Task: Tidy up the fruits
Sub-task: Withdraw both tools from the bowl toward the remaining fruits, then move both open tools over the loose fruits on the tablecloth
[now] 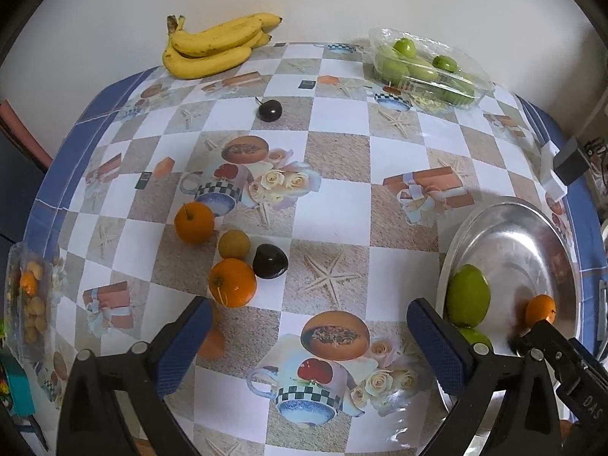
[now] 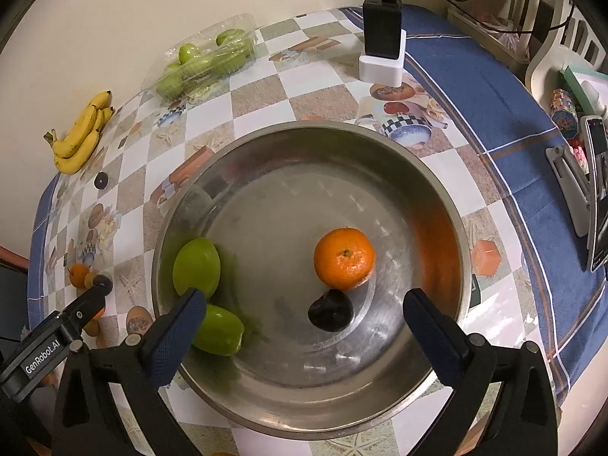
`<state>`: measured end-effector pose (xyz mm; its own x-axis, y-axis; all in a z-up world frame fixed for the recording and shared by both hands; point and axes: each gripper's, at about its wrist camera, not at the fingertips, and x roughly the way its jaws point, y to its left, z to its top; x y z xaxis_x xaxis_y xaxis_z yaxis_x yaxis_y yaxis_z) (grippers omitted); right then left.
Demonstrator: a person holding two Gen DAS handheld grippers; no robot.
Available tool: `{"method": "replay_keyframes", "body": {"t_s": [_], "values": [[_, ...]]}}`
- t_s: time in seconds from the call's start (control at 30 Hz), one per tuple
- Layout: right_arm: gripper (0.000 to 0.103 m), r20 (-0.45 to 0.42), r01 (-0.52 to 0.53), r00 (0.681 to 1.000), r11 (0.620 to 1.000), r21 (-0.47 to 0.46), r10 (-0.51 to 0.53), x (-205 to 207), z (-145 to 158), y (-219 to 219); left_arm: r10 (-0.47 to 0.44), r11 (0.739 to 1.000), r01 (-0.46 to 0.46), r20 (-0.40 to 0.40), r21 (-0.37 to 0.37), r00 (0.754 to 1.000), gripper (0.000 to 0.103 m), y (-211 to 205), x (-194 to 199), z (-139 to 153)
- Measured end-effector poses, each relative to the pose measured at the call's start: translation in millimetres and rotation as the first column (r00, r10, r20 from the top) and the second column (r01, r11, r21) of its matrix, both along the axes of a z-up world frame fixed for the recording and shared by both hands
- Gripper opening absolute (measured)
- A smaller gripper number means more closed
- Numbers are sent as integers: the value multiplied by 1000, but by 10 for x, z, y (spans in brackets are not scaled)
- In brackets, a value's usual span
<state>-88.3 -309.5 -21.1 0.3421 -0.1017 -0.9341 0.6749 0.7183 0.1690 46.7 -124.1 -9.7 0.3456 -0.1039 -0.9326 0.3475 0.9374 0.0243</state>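
While the right gripper (image 2: 300, 311) hangs wide and empty over the steel bowl (image 2: 437, 190), an orange (image 2: 344, 258) and dark plum (image 2: 330, 309) just ahead, the equally wide left gripper (image 1: 307, 323) likely needs closing on the orange fruit (image 1: 232, 282) ahead-left.

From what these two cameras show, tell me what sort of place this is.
Most likely a home kitchen or dining table. A printed oilcloth covers it, with bananas, loose fruit and a metal bowl on top, and a chair stands beside it.
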Motion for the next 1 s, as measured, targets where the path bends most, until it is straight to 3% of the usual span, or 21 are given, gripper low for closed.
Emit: {"method": "replay_keyframes", "body": {"t_s": [0.57, 1.0], "values": [[103, 0, -5, 1000, 1000, -8, 5, 24, -7, 41, -20, 998, 16, 56, 56, 998, 103, 91, 55, 66], [103, -11, -41, 999, 999, -31, 40, 139, 8, 171, 17, 999, -18, 45, 33, 999, 103, 416, 216, 105]]}}
